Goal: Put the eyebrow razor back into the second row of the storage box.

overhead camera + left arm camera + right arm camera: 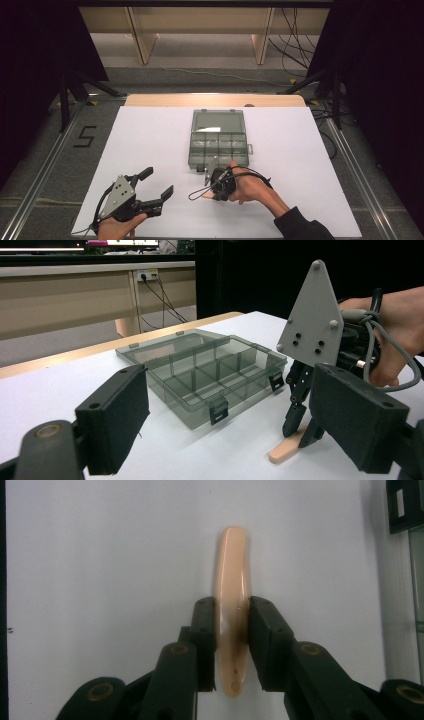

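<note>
A peach-coloured stick (231, 595) lies flat on the white table top (150, 135), just in front of a clear grey compartment box (218, 139). The box's lid is folded back and its compartments look empty. My right gripper (232, 630) points down at the table and is shut on the stick near its middle. The left gripper view shows the same grip from the side, with the right gripper (300, 427) over the stick (282, 452) and the box (200, 370) behind. My left gripper (158, 182) hovers open near the front left, holding nothing.
Wooden shelf legs (142, 40) and loose cables (295, 45) lie beyond the table's far edge. Black stands (65, 95) flank the table. A "5" mark (85, 136) is on the floor at left. White surface stretches to both sides of the box.
</note>
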The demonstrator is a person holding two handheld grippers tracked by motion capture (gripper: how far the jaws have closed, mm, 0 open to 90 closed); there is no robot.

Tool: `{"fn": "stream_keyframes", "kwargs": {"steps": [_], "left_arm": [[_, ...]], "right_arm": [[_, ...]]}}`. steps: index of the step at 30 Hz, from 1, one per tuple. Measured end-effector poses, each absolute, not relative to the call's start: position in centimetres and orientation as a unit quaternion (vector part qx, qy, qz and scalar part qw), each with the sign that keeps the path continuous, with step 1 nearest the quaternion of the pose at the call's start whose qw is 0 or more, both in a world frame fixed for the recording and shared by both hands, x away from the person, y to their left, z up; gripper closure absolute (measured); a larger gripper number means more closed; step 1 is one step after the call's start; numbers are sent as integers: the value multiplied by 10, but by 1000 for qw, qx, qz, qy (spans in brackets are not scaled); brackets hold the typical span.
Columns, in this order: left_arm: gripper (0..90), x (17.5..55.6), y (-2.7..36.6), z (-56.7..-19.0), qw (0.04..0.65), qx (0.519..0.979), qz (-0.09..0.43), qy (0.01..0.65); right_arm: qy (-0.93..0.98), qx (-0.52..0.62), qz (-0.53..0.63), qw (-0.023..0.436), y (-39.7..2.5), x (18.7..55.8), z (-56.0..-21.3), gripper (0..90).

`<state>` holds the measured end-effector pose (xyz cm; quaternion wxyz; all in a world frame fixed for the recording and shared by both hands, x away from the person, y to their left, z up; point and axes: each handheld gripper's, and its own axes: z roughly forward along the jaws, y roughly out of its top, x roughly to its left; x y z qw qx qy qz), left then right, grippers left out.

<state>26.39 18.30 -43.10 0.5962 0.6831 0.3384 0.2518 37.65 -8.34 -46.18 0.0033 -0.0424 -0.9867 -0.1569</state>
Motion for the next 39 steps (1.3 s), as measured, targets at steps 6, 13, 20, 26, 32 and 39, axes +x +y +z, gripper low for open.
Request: {"fn": "stream_keyframes", "kwargs": {"steps": [6, 13, 20, 26, 32, 39], "left_arm": [[160, 264, 183, -431, 596, 684, 253, 336], [161, 264, 183, -430, 595, 685, 254, 336], [161, 264, 183, -430, 596, 683, 254, 337], [160, 264, 183, -430, 596, 683, 252, 338], [160, 264, 183, -431, 595, 683, 253, 339], [160, 264, 183, -431, 594, 684, 252, 340]], "right_arm": [[-987, -50, -155, -6, -82, 374, -461, 744], [-981, -76, -178, -12, -88, 378, -452, 745], [-978, -78, -193, -23, -92, 380, -441, 745], [-975, -81, -203, -29, -99, 385, -431, 745], [-973, -86, -211, -44, -106, 390, -417, 745], [-972, -94, -208, -61, -109, 402, -399, 745]]}}
